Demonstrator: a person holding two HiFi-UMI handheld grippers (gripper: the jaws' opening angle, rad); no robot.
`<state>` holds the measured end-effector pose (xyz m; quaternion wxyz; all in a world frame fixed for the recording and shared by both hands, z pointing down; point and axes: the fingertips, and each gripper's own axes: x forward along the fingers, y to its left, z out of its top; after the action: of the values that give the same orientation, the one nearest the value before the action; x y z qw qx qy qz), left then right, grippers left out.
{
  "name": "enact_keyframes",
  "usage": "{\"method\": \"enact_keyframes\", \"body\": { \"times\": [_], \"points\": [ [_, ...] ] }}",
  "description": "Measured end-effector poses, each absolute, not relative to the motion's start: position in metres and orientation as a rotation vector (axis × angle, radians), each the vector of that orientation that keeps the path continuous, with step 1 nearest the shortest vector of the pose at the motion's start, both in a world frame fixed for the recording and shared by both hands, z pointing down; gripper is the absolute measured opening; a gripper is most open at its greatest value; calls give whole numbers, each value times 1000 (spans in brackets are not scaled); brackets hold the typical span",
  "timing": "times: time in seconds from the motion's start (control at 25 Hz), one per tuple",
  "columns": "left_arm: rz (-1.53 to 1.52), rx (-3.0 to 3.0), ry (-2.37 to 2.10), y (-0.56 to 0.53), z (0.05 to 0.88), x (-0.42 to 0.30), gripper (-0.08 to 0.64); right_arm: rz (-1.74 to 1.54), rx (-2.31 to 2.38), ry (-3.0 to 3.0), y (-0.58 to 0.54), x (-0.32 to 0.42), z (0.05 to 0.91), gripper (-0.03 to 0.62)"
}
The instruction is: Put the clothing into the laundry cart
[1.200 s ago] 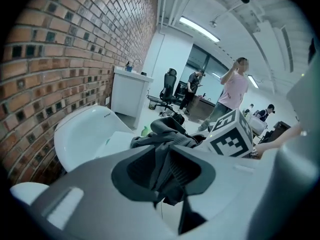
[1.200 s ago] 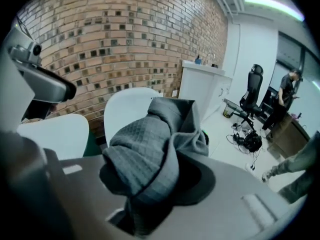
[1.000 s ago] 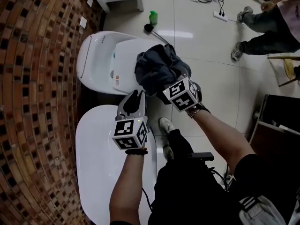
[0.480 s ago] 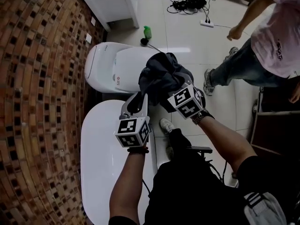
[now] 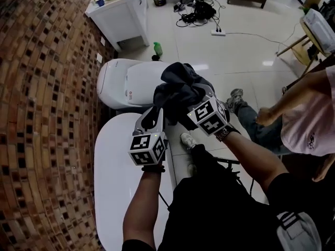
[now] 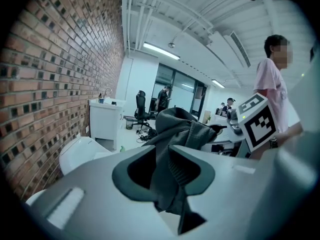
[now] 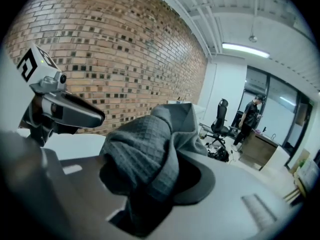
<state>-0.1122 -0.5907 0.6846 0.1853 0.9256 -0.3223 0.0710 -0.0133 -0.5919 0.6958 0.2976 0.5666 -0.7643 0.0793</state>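
Clothing, a dark grey waffle-knit garment (image 5: pixel 180 88), hangs bunched in mid-air in front of the person; it looks soft, light and floppy, so loose ends will probably sag. Left gripper (image 5: pixel 153 114) and right gripper (image 5: pixel 197 104) each pinch a thick fold of it, and gathered folds look like the safest hold.

The clothing (image 5: pixel 179 88) bunches between left claw (image 5: pixel 153 117) and right claw (image 5: pixel 198 101), tub (image 5: pixel 121 80) beyond.
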Motion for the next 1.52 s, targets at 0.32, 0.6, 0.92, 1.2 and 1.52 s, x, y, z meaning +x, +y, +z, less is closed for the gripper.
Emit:
{"method": "enact_keyframes", "body": {
  "times": [0.32, 0.6, 0.92, 1.2, 1.52],
  "points": [
    [194, 2695, -748, -531, 617, -72, 78, 197, 1696, -1956, -517, 29, 616, 164],
    [197, 2780, -563, -475, 574, -19, 78, 220, 1845, -1850, -445, 73, 574, 164],
    [177, 2853, -299, -421, 536, 58, 78, 200, 2037, -1700, -368, 139, 526, 164],
    [201, 2897, -91, -343, 514, 118, 78, 169, 2186, -1574, -277, 188, 478, 164],
    [231, 2929, 94, -232, 460, 202, 78, 197, 2307, -1460, -158, 257, 430, 164]
  ]
}}
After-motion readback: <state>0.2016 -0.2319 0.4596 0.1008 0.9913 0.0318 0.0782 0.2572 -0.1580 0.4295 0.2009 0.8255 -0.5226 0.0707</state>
